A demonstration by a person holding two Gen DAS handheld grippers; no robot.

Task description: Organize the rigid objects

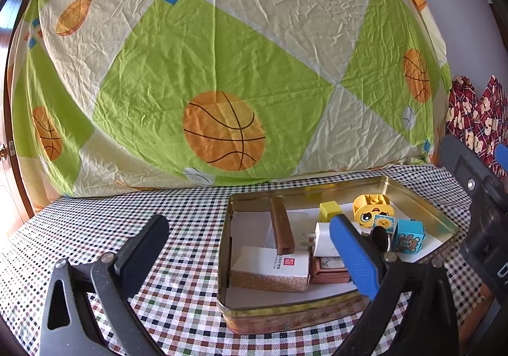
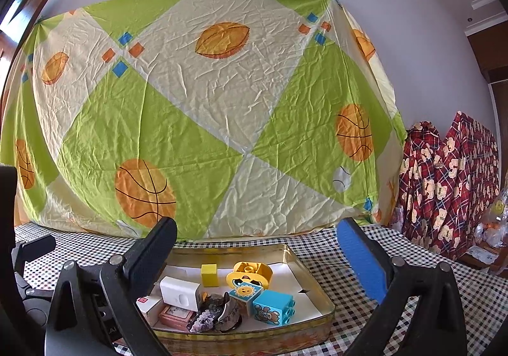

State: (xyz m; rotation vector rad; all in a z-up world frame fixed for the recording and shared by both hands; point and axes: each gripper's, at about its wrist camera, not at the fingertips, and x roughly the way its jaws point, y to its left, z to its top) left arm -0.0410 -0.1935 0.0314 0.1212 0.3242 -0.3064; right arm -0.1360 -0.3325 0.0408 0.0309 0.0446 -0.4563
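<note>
In the tin on the checked surface: hard, light blocks, blue block near right wall, best pinched across flat sides. Left hand-held gripper and right hand-held gripper both released, empty.

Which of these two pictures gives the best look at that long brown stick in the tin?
The left wrist view: the brown stick lies in full sight, leaning across a white box in the tin. In the right wrist view I cannot find it; a black gripper finger covers that side.
</note>
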